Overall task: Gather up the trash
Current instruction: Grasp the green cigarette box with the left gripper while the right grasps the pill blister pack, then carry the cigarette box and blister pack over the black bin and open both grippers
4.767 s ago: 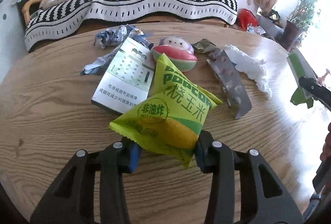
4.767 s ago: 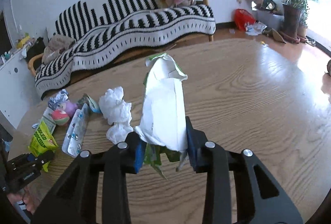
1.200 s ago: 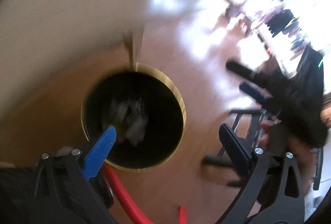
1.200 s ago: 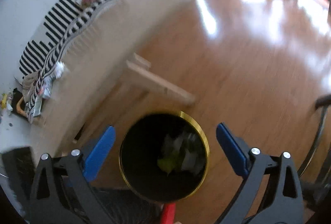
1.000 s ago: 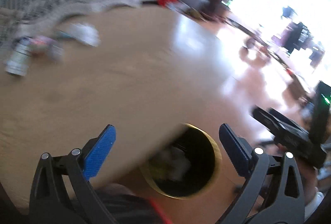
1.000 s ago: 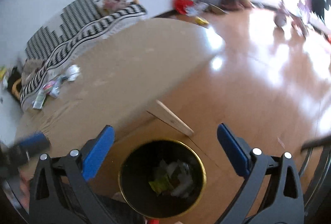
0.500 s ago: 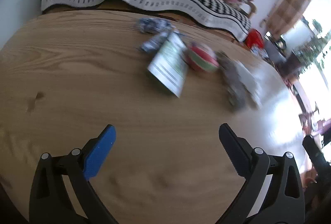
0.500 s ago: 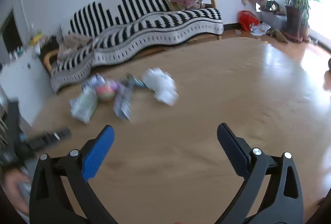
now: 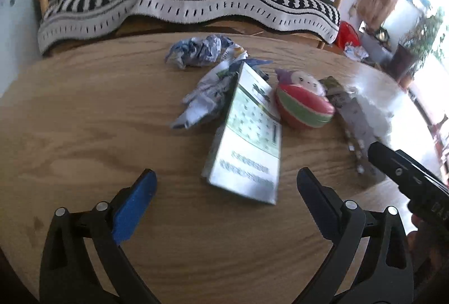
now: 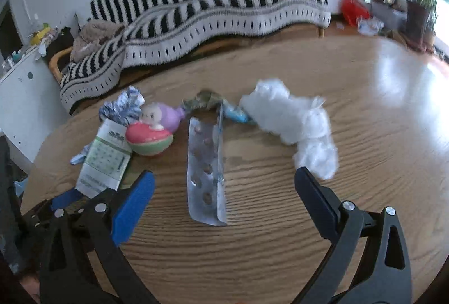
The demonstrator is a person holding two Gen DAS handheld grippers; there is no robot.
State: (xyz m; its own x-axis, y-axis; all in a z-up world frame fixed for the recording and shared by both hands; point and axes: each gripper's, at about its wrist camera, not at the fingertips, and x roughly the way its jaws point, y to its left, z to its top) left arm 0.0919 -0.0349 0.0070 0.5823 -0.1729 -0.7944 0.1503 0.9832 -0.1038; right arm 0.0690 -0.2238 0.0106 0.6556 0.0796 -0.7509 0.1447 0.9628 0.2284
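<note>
both sets of jaws stand wide apart and hold nothing. the left gripper [image 9: 226, 186] hovers low over the table [image 9: 84, 130] with the box [image 9: 248, 135] just ahead of its gap; the right gripper [image 10: 224, 187] frames the blister pack [image 10: 207, 163], with the tissue [image 10: 294, 118] beside its right finger. this looks like the reach for the next pieces of trash. each gripper likely needs to drop, straddle its item and close. crumpled wrappers [image 9: 202, 51] and a toy [image 9: 303, 104] lie farther back.
</note>
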